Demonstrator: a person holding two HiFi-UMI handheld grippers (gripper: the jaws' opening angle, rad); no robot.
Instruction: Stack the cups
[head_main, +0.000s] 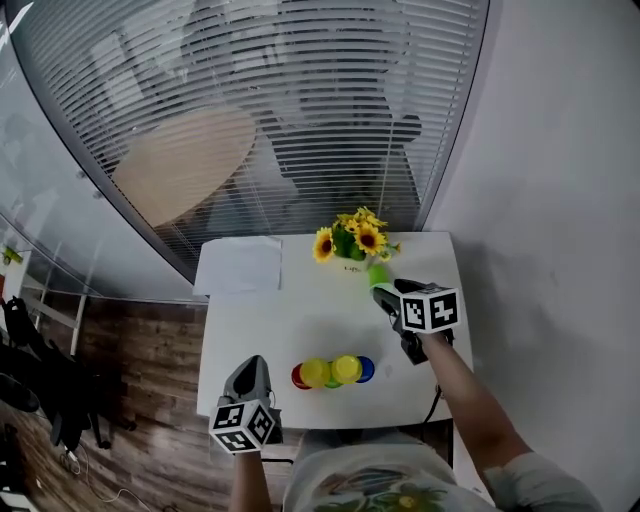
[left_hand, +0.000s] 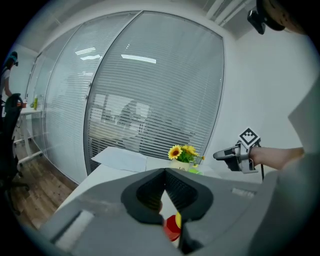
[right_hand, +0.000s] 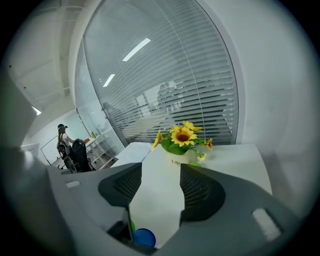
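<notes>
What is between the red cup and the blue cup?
In the head view, one yellow cup and a second yellow cup sit between the red cup and the blue cup, with a bit of green between them.

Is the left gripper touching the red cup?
Apart. Head view shows bare table between the left gripper and the red cup.

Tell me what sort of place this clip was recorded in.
Probably an office: a glass wall with slatted blinds, a round meeting table behind it, and a white desk carrying a pot of sunflowers.
</notes>
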